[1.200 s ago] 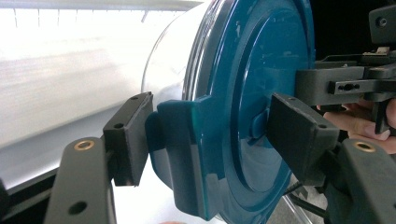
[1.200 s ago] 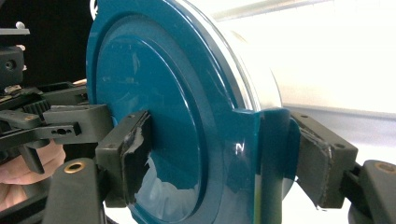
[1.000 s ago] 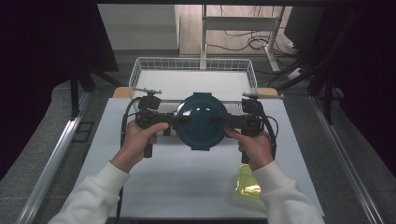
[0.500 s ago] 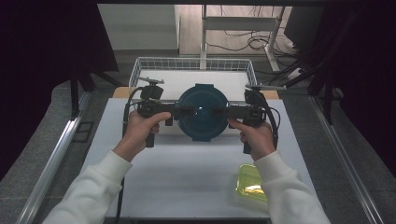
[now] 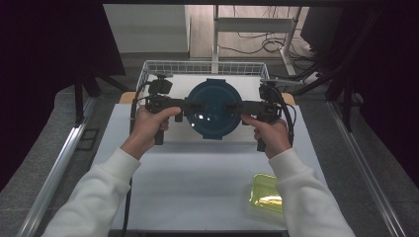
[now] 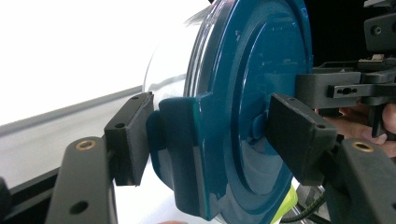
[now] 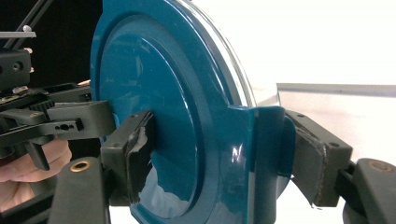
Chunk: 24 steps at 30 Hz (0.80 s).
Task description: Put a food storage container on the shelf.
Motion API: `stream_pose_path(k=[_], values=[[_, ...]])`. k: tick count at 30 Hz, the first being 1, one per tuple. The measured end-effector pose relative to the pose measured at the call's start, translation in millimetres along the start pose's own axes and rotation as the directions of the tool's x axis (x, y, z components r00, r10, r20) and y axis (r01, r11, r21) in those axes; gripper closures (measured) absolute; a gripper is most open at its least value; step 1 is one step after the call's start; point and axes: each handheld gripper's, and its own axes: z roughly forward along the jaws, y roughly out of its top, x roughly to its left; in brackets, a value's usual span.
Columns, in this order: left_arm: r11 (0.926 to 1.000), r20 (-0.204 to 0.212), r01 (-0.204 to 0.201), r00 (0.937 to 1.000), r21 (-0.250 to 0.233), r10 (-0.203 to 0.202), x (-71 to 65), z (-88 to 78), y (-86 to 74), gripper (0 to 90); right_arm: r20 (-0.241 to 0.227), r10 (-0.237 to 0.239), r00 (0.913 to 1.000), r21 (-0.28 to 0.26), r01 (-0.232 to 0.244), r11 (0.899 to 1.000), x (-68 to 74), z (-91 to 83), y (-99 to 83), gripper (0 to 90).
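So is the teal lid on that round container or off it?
On. The teal lid sits flat against the clear bowl, and both grippers' fingers clamp its side latches.

Two black handheld grippers: the left gripper [image 5: 191, 106] and right gripper [image 5: 232, 107] each carry flat rectangular pads [image 6: 129, 136] behind which brass-ringed screw holes dot the arms; black cables trail rearward past white sleeves [image 5: 94, 192].

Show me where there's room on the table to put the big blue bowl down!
The widest bare patch of the white table lies between the two sleeves, left of the yellow container. The wire basket behind the lidded blue bowl also looks bare inside. The near right corner is crowded.
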Motion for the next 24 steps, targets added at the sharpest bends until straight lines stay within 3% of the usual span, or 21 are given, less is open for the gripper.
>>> stream_pose_path(k=[24], values=[[0.9999,-0.005,-0.005,1.0,-0.012,0.005,14.9,8.9,47.1,33.8,-0.017,0.006,0.9998,-0.008,-0.006,1.0,-9.0,9.9,50.0,30.0]])
